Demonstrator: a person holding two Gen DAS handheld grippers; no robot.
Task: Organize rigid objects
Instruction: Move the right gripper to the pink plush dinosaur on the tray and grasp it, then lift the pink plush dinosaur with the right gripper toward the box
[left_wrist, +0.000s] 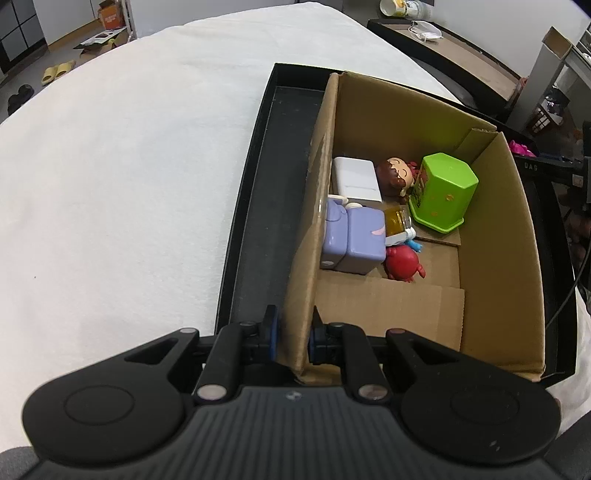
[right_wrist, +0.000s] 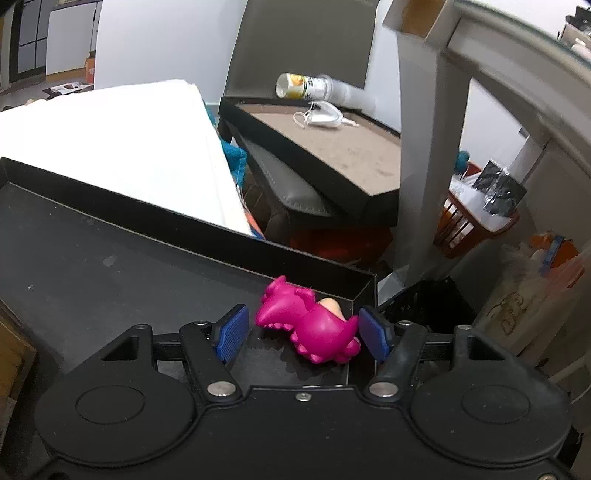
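A cardboard box stands in a black tray. It holds a green hexagonal cup, a white block, a brown-haired figurine, a purple toy, a small yellow jar and a red crab toy. My left gripper is shut on the box's near left wall. My right gripper is open around a magenta dinosaur toy that lies in the tray's far right corner; its right pad is at the toy's tail.
The tray sits on a white cloth-covered table. Behind stand a second black tray with a face mask and a bottle, a grey shelf post and a basket to the right.
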